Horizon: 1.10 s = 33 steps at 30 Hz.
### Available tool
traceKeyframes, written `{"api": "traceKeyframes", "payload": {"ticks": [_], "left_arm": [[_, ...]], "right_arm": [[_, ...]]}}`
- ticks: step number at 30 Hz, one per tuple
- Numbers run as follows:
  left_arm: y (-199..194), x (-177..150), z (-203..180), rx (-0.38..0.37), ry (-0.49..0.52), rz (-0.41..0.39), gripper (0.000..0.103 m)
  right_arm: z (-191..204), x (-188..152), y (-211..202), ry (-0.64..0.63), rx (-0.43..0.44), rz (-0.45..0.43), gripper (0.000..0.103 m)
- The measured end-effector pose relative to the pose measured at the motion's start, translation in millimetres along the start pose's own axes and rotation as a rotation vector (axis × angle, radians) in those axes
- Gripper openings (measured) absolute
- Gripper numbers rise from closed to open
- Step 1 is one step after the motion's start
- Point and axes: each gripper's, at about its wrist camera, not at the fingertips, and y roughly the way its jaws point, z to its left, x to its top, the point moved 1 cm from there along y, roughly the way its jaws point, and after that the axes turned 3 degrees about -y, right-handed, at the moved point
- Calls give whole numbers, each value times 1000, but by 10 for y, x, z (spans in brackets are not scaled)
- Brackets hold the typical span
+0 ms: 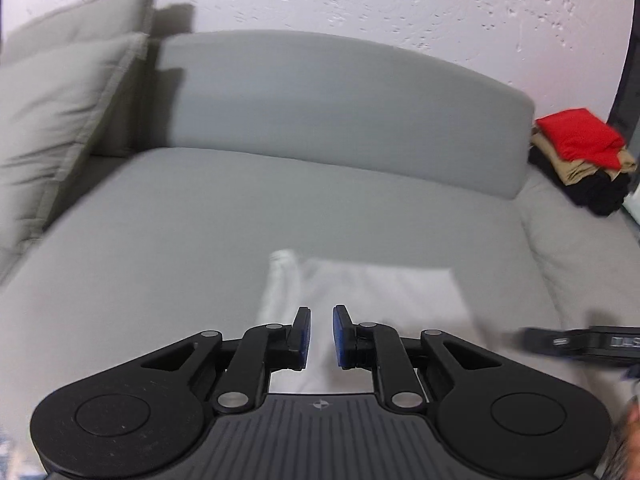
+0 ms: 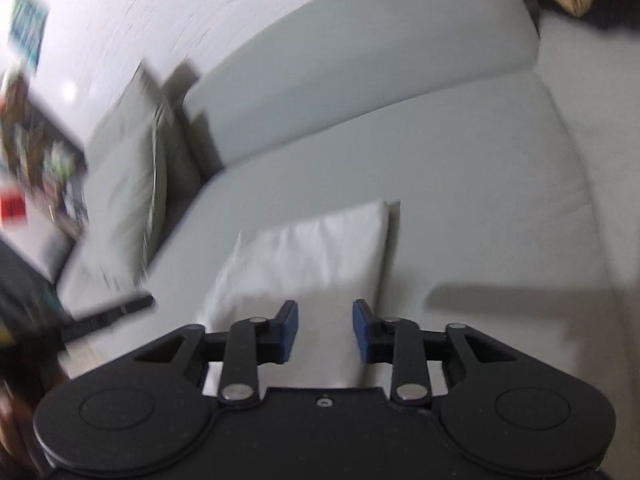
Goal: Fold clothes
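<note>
A folded white garment lies on the grey sofa seat, right in front of both grippers. My left gripper is open and empty, its blue pads above the garment's near edge. My right gripper is open and empty over the same white garment. The right gripper shows as a dark blurred bar at the right edge of the left wrist view. The left gripper shows blurred at the left of the right wrist view.
A pile of folded clothes, red on top of tan and black, sits at the sofa's far right end. Grey cushions lean at the left. The sofa backrest and a white wall are behind.
</note>
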Motion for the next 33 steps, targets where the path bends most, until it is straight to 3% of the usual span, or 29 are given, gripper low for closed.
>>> {"api": "traceKeyframes", "payload": {"ticks": [3, 5, 7, 9, 12, 16, 18, 21, 23, 25, 28, 33], "left_arm": [[512, 38, -15, -47, -5, 71, 14], [837, 19, 29, -23, 7, 101, 15], [1122, 14, 130, 59, 10, 116, 15], [1279, 19, 247, 90, -19, 98, 15], [1346, 37, 334, 131, -67, 38, 12], [1334, 78, 429, 356, -93, -19, 17], [1263, 104, 577, 398, -162, -13, 17], [989, 136, 666, 364, -196, 2, 17], [737, 124, 626, 319, -165, 1, 19], [458, 65, 539, 259, -126, 7, 27], [93, -140, 367, 187, -23, 17, 31], [-186, -638, -10, 137, 175, 70, 29]], "right_arm": [[-141, 105, 477, 146, 141, 49, 22], [-205, 127, 798, 184, 188, 103, 22], [-308, 172, 1039, 196, 176, 127, 21], [-426, 231, 1229, 206, 155, 127, 6], [-650, 326, 1315, 257, 107, 24, 1], [-877, 418, 1271, 304, 9, -147, 0], [-940, 440, 1185, 330, -52, -205, 0], [-924, 442, 952, 318, -118, -220, 8], [-845, 405, 735, 290, -127, -208, 20], [-712, 339, 510, 245, -116, -178, 20], [-414, 161, 243, 126, -94, -105, 20], [191, -277, 11, -134, -47, 60, 23]]}}
